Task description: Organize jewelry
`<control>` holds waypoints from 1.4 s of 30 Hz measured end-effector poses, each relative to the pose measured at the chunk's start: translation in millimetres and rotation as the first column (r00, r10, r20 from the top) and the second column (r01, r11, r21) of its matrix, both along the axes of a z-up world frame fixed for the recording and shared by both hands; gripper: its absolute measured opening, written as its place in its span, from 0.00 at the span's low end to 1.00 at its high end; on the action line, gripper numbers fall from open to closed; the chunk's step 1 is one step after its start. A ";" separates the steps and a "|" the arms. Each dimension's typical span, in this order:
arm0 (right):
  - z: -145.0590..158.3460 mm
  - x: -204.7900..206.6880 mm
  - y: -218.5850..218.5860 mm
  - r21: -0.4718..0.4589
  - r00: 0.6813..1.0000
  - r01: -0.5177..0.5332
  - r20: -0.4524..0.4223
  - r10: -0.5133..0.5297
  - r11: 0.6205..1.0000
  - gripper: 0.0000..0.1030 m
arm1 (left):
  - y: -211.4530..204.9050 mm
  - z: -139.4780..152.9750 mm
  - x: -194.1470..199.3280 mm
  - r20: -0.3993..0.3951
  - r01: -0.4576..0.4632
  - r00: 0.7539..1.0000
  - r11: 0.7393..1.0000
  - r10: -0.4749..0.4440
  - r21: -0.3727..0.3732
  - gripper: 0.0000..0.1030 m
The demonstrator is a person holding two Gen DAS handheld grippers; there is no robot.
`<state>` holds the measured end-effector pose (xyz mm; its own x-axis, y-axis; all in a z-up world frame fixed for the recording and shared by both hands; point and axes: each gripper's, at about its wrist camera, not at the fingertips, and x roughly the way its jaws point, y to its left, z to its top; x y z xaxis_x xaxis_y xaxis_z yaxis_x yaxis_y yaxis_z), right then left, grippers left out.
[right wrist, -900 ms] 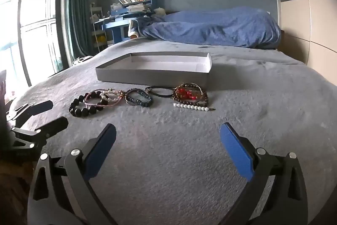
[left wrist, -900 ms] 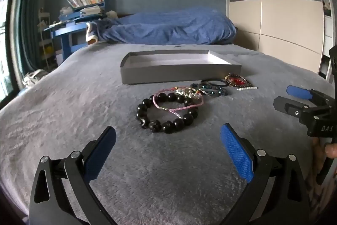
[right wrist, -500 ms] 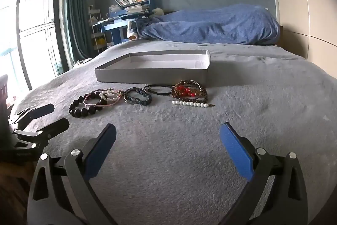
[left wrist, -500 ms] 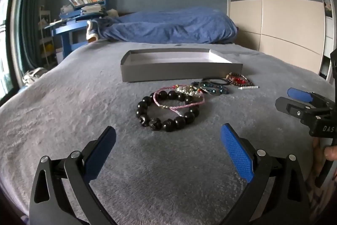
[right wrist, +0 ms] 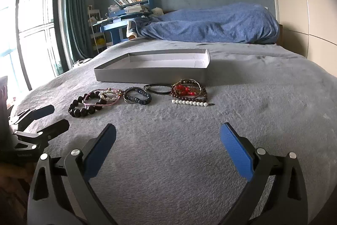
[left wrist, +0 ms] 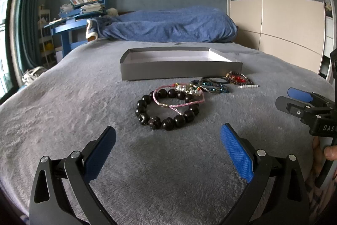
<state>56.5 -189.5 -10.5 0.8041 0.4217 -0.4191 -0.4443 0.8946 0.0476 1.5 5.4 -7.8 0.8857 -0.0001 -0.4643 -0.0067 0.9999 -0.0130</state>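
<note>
1. Jewelry lies in a loose row on the grey bedspread (left wrist: 63,119), just in front of the empty grey tray (left wrist: 181,72); nothing is in the tray yet.
2. From left to right the row reads: black bead bracelet (left wrist: 166,111), pink cord (left wrist: 179,101) draped across it, a pale-beaded piece (right wrist: 108,94), a dark blue bracelet (right wrist: 137,97), a thin black band (right wrist: 158,88), a red-and-brown cluster (right wrist: 188,91), and a white bead strand (right wrist: 190,102) nearest the right gripper.
3. The left gripper (left wrist: 167,153) stands fully open with nothing between its pads, tilted slightly down and lined up with the black bead bracelet just ahead.
4. The right gripper (right wrist: 167,153) is likewise wide open and empty, facing the bedspread short of the row's right end.
5. The step in hand looks like the first pick, probably the black bead bracelet for the left gripper.
6. To do it well, lower one pad inside the ring and one outside, so the closing jaws pinch the beads, not the plush fabric.
7. The pink cord overlaps the beads and touches the pale-beaded piece; lifting slowly would show whether they come up tangled.
8. Pieces should be set apart in the tray, not heaped.
9. The right gripper can take the white strand crosswise near its middle.
</note>
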 end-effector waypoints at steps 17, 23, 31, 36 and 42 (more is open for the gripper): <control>0.0 1.4 -0.2 0.002 1.000 0.000 -0.007 0.000 1.000 0.95 | -0.2 1.1 0.8 -0.001 0.000 1.000 1.000 0.000 -0.001 0.95; -4.3 1.3 1.7 0.004 1.000 -0.002 -0.023 0.002 1.000 0.95 | 0.1 0.0 0.0 -0.003 -0.004 1.000 1.000 0.004 0.002 0.95; -3.3 3.8 1.8 0.026 0.999 -0.011 -0.031 0.011 1.000 0.95 | 1.7 -1.7 5.5 -0.034 -0.006 0.999 1.000 0.006 -0.002 0.95; -2.1 6.2 2.4 0.021 0.999 -0.007 -0.051 0.008 1.000 0.95 | 1.4 -2.0 12.8 -0.073 -0.003 0.997 1.000 0.003 -0.001 0.95; -1.9 10.0 4.7 -0.006 0.998 -0.005 -0.068 0.004 1.000 0.95 | 0.5 -2.9 16.6 -0.108 -0.005 0.994 1.000 0.005 0.005 0.95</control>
<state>66.5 -184.8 -12.3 0.7719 0.4224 -0.4752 -0.4444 0.8929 0.0719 18.0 6.0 -10.8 0.8306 0.0066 -0.5568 -0.0129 0.9999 -0.0074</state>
